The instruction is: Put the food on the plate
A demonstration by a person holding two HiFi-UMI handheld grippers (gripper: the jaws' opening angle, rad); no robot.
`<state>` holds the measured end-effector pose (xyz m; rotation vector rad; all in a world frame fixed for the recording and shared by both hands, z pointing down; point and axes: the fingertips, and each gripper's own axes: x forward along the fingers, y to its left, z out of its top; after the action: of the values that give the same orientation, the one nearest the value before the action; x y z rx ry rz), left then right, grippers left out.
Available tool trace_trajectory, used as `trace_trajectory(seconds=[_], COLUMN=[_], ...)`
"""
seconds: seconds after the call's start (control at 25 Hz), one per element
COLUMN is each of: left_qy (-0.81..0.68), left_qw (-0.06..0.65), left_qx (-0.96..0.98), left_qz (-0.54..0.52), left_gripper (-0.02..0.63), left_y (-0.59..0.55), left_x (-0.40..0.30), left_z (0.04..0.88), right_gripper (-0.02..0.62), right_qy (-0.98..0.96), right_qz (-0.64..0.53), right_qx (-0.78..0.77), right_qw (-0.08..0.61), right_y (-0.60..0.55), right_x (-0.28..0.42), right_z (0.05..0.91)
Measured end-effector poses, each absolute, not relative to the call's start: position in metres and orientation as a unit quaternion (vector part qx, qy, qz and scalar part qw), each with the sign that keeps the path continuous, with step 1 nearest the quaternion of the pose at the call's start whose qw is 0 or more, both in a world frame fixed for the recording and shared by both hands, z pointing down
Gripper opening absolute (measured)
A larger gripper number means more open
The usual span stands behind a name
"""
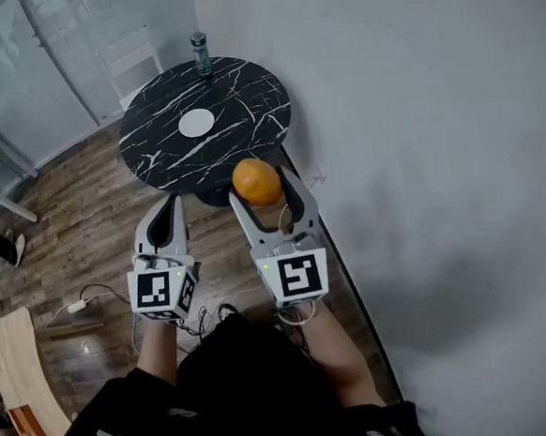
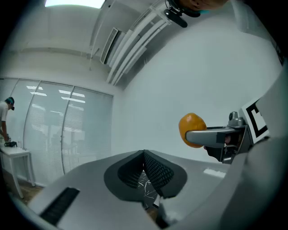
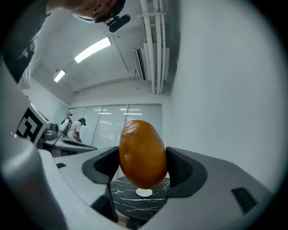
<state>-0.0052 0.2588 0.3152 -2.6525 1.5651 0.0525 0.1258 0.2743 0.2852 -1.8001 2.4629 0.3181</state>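
My right gripper is shut on an orange fruit, held in the air just short of the near edge of the round black marble table. In the right gripper view the orange fills the gap between both pads, with the small white plate on the table far below it. The white plate lies near the table's middle. My left gripper hangs beside the right one, its pads pressed together on nothing. From the left gripper view the orange shows at the right.
A green-capped bottle stands at the table's far edge. A white chair is behind the table, and a white wall runs along the right. Cables lie on the wooden floor. A person stands at a distant table.
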Motion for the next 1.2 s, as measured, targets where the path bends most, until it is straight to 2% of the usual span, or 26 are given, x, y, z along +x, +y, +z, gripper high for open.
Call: trace_trajectory(seconds=[0.68,1.2], left_qy=[0.497,0.490], left_qw=[0.012,-0.014], left_qx=[-0.868,-0.872], left_qz=[0.007,0.001], left_gripper=[-0.002,-0.002], left_y=[0.220,0.197], left_x=[-0.093,-0.129], left_z=[0.340,0.356], right_gripper=[0.311,0.311], right_qy=[0.796,0.801], right_qz=[0.105,0.088], right_qx=[-0.596,-0.592], right_qw=[0.023,0.016], right_y=[0.244,0.203], right_x=[0.067,0.029], right_z=[0.298,0.309])
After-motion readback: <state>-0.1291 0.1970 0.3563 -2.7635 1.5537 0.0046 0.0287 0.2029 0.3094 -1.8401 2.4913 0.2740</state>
